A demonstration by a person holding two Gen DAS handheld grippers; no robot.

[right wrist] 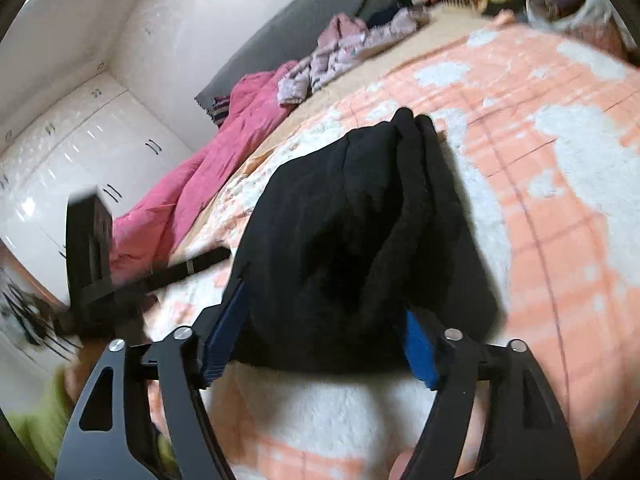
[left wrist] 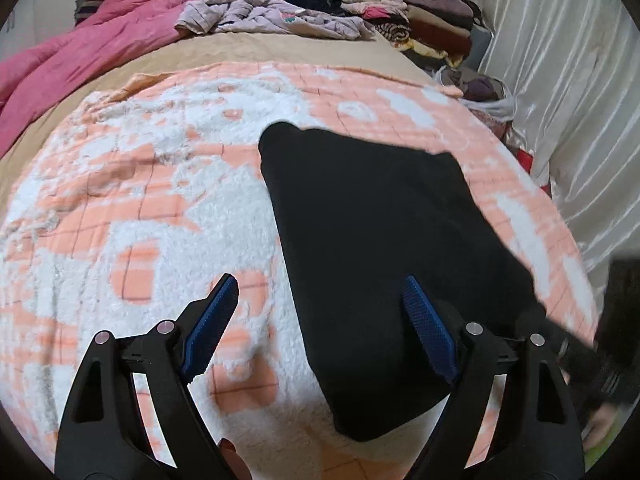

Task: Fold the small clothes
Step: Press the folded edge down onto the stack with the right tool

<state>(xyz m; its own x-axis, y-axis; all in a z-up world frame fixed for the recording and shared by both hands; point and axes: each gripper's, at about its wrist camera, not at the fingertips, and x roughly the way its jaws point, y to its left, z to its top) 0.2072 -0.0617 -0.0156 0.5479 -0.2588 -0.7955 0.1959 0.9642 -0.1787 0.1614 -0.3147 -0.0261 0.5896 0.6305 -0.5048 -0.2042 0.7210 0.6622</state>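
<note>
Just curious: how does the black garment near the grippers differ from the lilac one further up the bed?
The black garment lies flat and folded; the lilac garment is crumpled. The black one is plain, the lilac one printed. The black one lies on the peach blanket, the lilac one beyond it.

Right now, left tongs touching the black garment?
Cannot tell. Left wrist view: left tongs open, the black garment between the fingers, contact at the right finger unclear.

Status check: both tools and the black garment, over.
Left tool open, right tool open. Black garment folded on the peach blanket, released. Nothing in the way.
</note>
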